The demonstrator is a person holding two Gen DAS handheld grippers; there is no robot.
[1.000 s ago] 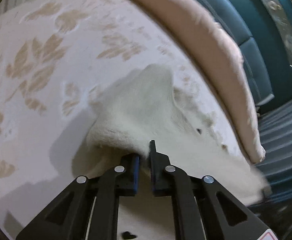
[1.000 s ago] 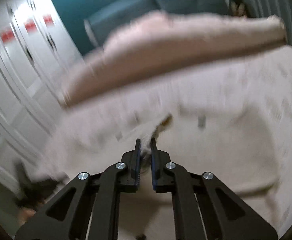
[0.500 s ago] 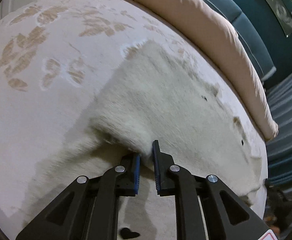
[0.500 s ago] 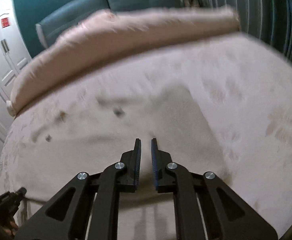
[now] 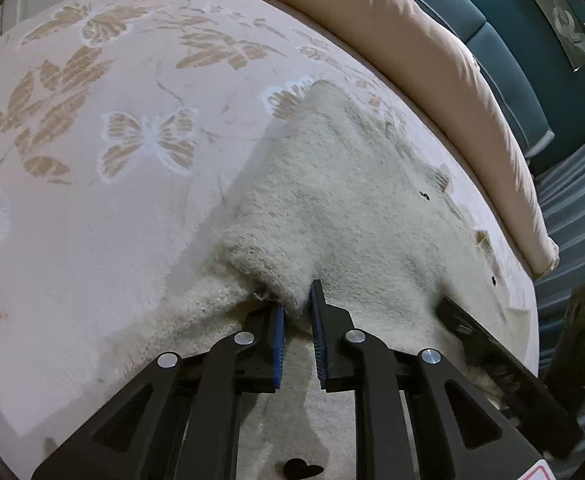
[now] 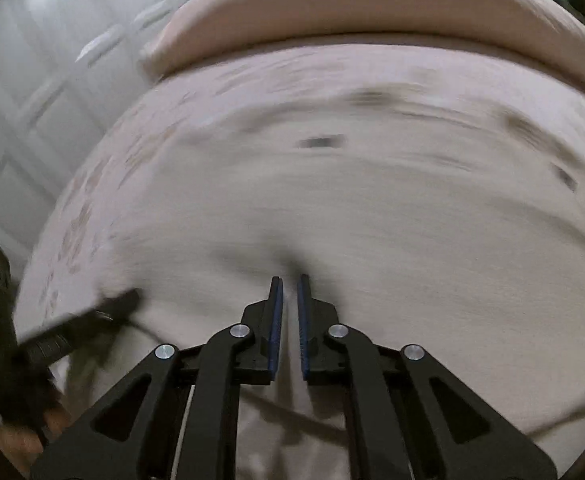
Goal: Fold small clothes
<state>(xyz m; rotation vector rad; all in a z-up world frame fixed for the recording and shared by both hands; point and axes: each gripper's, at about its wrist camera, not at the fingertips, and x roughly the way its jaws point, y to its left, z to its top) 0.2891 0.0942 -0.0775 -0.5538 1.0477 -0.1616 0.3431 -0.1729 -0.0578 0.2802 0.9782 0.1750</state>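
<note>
A fluffy cream garment with small dark marks lies spread on a bed with a butterfly-patterned cover. My left gripper is shut on a folded edge of the garment near its lower left part. The right gripper shows at the right of the left wrist view, resting on the garment. In the blurred right wrist view, my right gripper has its jaws nearly closed, pinching the garment. The left gripper shows at the lower left there.
A long pink pillow lies along the bed's far edge, also in the right wrist view. A teal headboard stands behind it. White cabinet doors stand past the bed's left side.
The garment has been laid down and spread flatter on the bed. My left gripper came lower with its fold. My right gripper swung across the garment, close to the left one.
</note>
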